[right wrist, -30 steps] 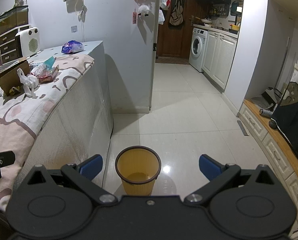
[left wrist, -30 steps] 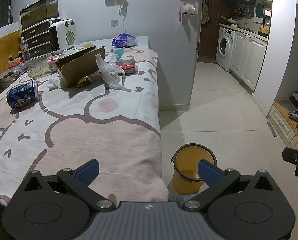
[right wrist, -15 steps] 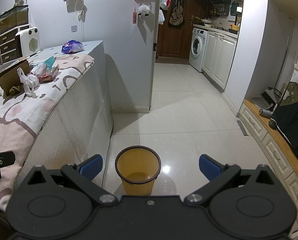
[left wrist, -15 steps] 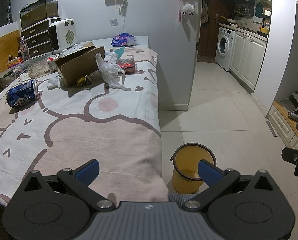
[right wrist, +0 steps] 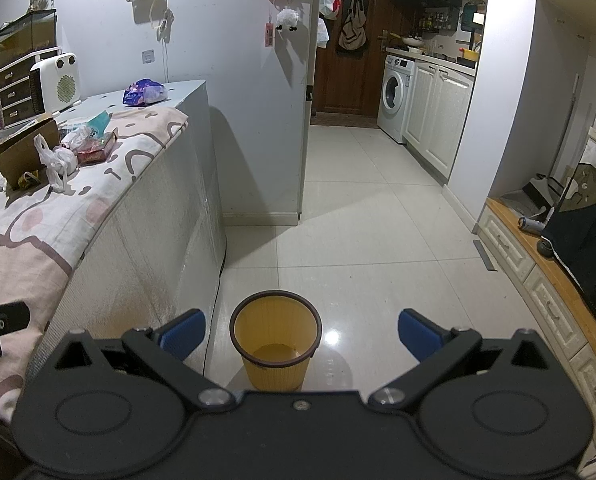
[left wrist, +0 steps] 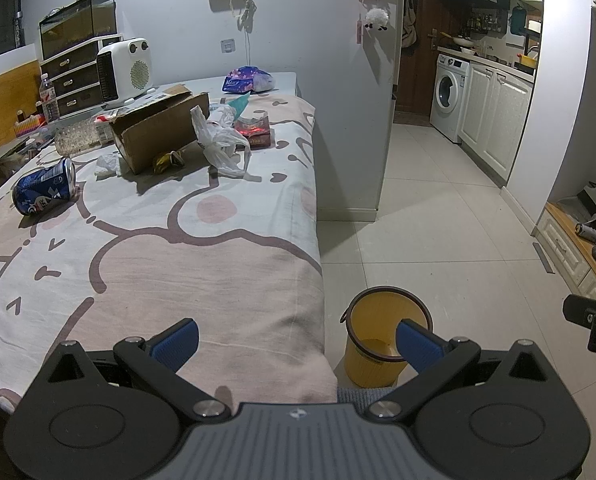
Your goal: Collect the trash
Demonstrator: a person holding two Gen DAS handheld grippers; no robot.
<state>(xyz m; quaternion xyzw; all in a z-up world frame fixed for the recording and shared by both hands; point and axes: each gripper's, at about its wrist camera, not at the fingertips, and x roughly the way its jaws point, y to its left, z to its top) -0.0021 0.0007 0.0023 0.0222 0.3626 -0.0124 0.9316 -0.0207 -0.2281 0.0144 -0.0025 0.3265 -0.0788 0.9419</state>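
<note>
Trash: blue can [left wrist: 43,192] beside cardboard box [left wrist: 159,130], plastic bag [left wrist: 217,140] other side. Can light, dentable; grip mid-body. Left gripper [left wrist: 295,340], right gripper [right wrist: 302,332] spread, empty.

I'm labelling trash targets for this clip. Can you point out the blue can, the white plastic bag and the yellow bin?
blue can [left wrist: 43,192], left wrist view, on its printed side wall.
white plastic bag [left wrist: 217,142], left wrist view, on its crumpled middle.
yellow bin [right wrist: 275,372], right wrist view, on its outer front wall.

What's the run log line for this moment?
left tongs open, empty | right tongs open, empty | bin on floor | can on table
</note>
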